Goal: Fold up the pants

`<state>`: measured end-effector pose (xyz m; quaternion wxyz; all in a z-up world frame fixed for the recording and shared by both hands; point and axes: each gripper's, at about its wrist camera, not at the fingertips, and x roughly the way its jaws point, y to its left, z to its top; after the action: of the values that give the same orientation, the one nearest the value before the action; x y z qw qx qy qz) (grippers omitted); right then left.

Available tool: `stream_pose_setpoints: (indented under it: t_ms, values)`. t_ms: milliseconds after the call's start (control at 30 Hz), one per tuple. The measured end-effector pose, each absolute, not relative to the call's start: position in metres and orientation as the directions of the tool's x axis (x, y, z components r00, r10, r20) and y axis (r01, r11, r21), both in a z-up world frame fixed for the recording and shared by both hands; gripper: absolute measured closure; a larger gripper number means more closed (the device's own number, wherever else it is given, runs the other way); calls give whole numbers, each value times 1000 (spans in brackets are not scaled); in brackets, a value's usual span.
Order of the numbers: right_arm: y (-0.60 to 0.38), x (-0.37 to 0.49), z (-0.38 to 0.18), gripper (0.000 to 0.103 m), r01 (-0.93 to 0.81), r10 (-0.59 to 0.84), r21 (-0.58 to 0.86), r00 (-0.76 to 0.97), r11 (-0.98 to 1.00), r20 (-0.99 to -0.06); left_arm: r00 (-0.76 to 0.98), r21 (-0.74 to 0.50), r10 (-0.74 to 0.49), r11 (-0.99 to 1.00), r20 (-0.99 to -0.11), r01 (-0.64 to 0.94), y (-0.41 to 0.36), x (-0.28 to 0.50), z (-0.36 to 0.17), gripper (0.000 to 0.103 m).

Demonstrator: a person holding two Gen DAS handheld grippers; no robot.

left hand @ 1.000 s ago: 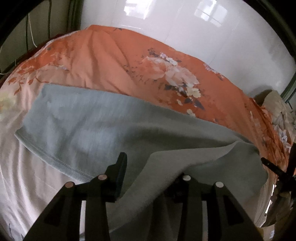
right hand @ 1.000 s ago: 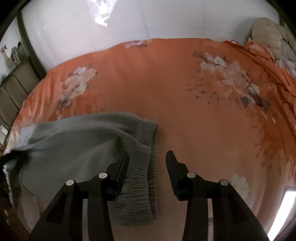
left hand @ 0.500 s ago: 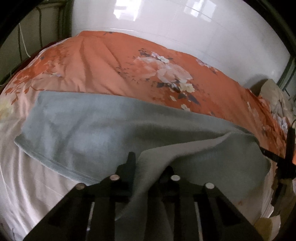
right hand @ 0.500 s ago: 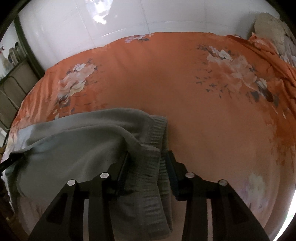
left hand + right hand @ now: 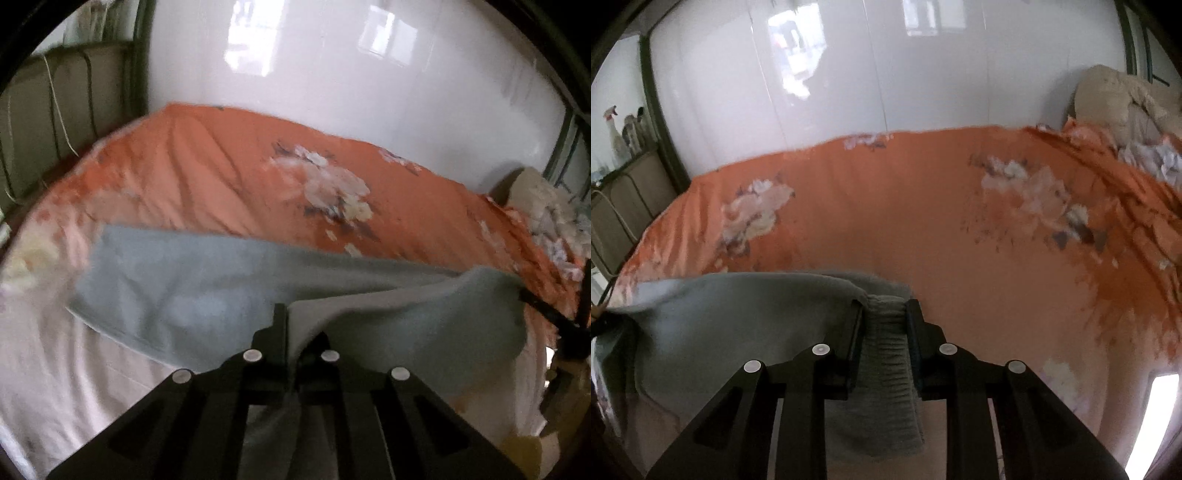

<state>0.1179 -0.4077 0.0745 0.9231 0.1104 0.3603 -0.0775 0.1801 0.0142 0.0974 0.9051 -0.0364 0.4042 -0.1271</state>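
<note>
Both grippers now clamp the pants (image 5: 177, 288): left gripper (image 5: 293, 325) fully closed on cloth, right gripper (image 5: 884, 314) closing on the waistband (image 5: 886, 343), fabric lifted.

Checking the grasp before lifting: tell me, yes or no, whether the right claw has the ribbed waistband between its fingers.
Yes. In the right wrist view the grey pants' ribbed waistband sits bunched between the closing jaws of the right claw.

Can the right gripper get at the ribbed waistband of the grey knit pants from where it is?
Likely yes: the ribbed waistband of the grey knit pants is already between the closing fingers of the right gripper, with nothing blocking.
</note>
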Motion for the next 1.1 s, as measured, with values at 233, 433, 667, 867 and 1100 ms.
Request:
stream_pose_setpoints:
  t_ms: [233, 433, 667, 867, 1100]
  values:
    - [-407, 148, 78, 80, 242, -114, 95, 721, 966, -684, 655, -61, -186, 976, -732, 209, -6, 214, 111, 100]
    - [-410, 183, 39, 80, 262, -130, 56, 637, 963, -760, 588, -20, -144, 977, -796, 212, -17, 253, 74, 100]
    - [-410, 190, 13, 76, 288, -126, 63, 591, 956, -796, 529, 28, -91, 977, -844, 213, -20, 279, 29, 89]
    - [-413, 185, 22, 70, 316, -105, 98, 568, 944, -816, 528, 41, -68, 981, -846, 192, -10, 278, 30, 33]
    - [-375, 167, 63, 69, 235, -87, 74, 607, 969, -790, 513, -74, -171, 976, -841, 203, 5, 245, 59, 23]
